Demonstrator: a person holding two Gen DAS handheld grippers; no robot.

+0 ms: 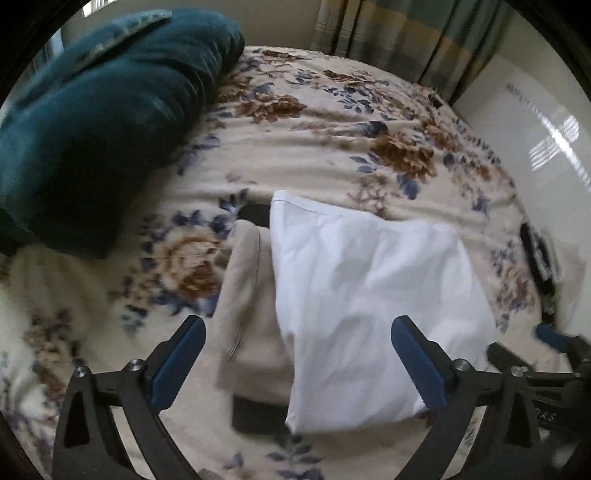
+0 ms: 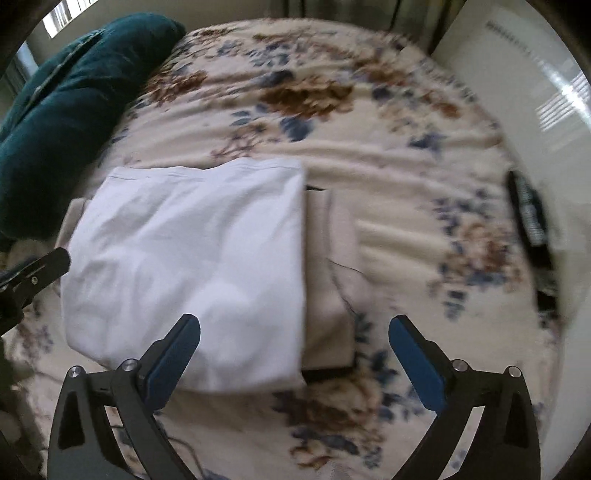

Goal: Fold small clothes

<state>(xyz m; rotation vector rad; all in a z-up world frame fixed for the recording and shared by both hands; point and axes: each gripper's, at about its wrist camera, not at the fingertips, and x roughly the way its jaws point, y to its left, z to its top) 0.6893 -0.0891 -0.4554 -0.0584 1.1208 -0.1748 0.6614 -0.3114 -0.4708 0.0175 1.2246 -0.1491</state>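
A folded white garment [image 1: 365, 295] lies on top of a folded beige garment [image 1: 247, 295], which sits on a dark folded piece [image 1: 258, 413]; the stack rests on the floral bedspread [image 1: 295, 147]. My left gripper [image 1: 297, 360] is open and empty, just above the stack's near edge. In the right wrist view the white garment [image 2: 192, 266] covers the beige one [image 2: 332, 266]. My right gripper [image 2: 293, 360] is open and empty above the stack's near right corner. The right gripper shows at the left view's right edge [image 1: 554, 339], and the left gripper shows at the right view's left edge [image 2: 33, 273].
A dark teal cushion [image 1: 103, 122] lies at the back left of the bed, also in the right wrist view [image 2: 62, 110]. A black object [image 1: 539, 258] lies at the bed's right edge. Curtains [image 1: 406, 33] hang behind, and a white wall [image 1: 535, 122] stands to the right.
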